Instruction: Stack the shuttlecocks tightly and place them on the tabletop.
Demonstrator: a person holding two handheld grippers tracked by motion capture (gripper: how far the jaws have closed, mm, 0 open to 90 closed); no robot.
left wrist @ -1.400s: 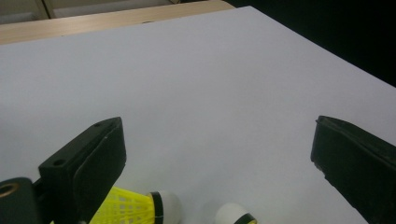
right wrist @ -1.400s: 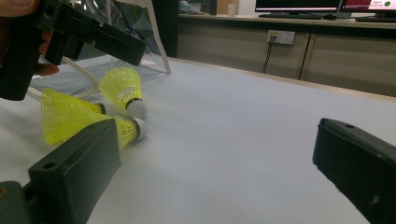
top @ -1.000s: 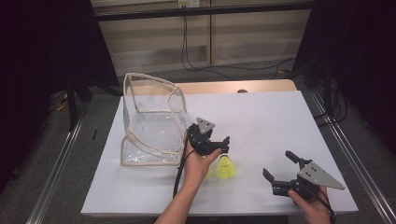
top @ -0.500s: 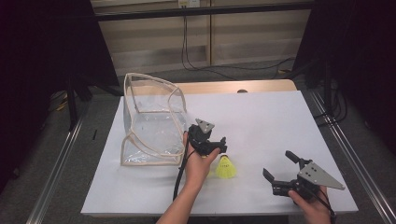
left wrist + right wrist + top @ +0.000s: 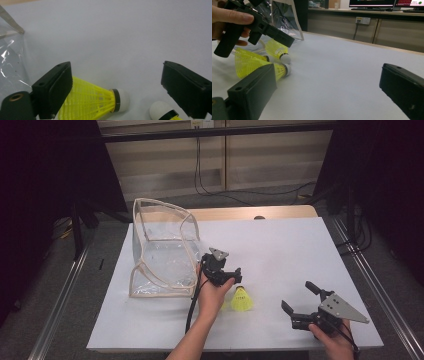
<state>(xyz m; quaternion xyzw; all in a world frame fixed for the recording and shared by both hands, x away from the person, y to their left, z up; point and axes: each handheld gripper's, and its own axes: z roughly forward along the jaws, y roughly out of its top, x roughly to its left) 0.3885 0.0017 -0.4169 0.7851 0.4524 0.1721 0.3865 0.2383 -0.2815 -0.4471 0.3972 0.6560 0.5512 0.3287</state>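
Far left: dark floor and a metal rail along the table's left side. On the left half of the table, covered in white, a clear plastic bag with cream piping, standing open and slumped, just left of the left gripper. Left gripper held low over the near middle of the table by a hand entering from the near edge, cable trailing back toward the near side. Jaws wide apart, just been closing a little, pressing on nothing; seen along them in the left gripper view, a yellow shuttlecock lying on its side between the jaws, skirt beside the left jaw, white cork tip pointing right. A second shuttlecock, near the right jaw, cut by the lower edge. In the high view, one yellow shuttlecock on the sheet just right of the hand, close under the gripper. In the right gripper view, three yellow shuttlecocks clustered by the bag's mouth, beneath the left gripper. Nothing between the cluster and the bag except the gripper itself. Near right: right gripper held in a hand at the table's near edge, grey three-cornered plate on top, jaws spread wide and empty, well apart from the shuttlecocks. Far side: wooden table edge, pale wall panels, hanging cables, a wall socket. Right: a second rail and dark floor.
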